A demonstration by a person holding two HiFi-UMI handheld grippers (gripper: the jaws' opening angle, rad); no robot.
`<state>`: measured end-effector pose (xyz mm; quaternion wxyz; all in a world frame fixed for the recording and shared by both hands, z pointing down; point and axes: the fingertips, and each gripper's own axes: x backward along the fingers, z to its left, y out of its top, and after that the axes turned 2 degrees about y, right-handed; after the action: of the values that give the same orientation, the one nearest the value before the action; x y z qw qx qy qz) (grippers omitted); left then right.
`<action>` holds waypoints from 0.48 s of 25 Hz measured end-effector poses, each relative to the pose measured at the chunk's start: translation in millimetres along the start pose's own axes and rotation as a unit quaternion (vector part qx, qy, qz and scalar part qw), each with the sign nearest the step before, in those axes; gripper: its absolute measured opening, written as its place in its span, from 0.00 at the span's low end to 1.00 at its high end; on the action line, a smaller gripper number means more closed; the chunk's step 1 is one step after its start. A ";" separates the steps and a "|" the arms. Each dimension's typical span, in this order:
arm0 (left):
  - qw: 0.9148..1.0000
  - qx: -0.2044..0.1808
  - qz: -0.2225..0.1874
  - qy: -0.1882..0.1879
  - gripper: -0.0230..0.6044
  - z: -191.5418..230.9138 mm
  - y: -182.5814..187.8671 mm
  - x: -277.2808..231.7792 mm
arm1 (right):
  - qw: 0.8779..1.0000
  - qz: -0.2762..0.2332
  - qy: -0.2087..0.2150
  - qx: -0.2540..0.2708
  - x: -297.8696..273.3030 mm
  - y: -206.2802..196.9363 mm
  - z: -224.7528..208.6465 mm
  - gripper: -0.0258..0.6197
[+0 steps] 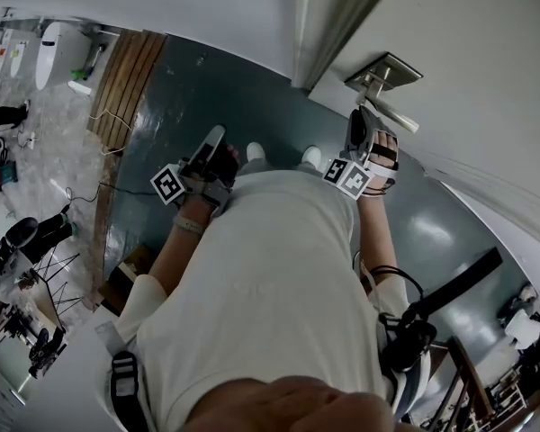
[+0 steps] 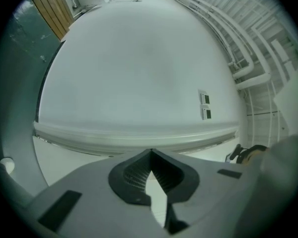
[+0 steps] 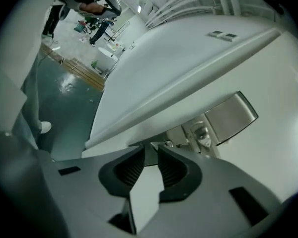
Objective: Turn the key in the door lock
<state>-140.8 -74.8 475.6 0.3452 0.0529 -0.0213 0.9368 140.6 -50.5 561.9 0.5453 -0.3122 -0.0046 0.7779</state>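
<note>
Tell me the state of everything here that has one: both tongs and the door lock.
Left tongs: shut, empty, away from the door hardware.
Right tongs: slightly open, tips close to the lock plate.
Lock plate: on the door, nothing gripping it.
Key: not clearly visible; only a grey metal piece shows between the right tongs' tips.

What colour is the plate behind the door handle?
Silver, brushed metal: the plate shows best in the right gripper view.
</note>
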 end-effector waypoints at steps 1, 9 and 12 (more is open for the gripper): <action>1.000 0.002 -0.003 -0.001 0.05 -1.4 0.6 1.2 | 1.000 0.004 -0.006 0.008 -1.0 0.2 -3.2 0.15; 0.999 0.016 -0.030 -0.007 0.05 2.0 10.5 15.6 | 0.999 0.017 -0.004 0.045 -2.0 1.0 4.9 0.19; 0.999 0.017 -0.032 -0.008 0.05 1.4 11.6 18.1 | 0.998 0.015 -0.011 0.053 -2.3 4.7 3.6 0.19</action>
<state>-161.9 -72.0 479.0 0.3740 0.0668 -0.0059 0.9250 135.3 -53.2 564.3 0.5495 -0.2741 0.0354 0.7884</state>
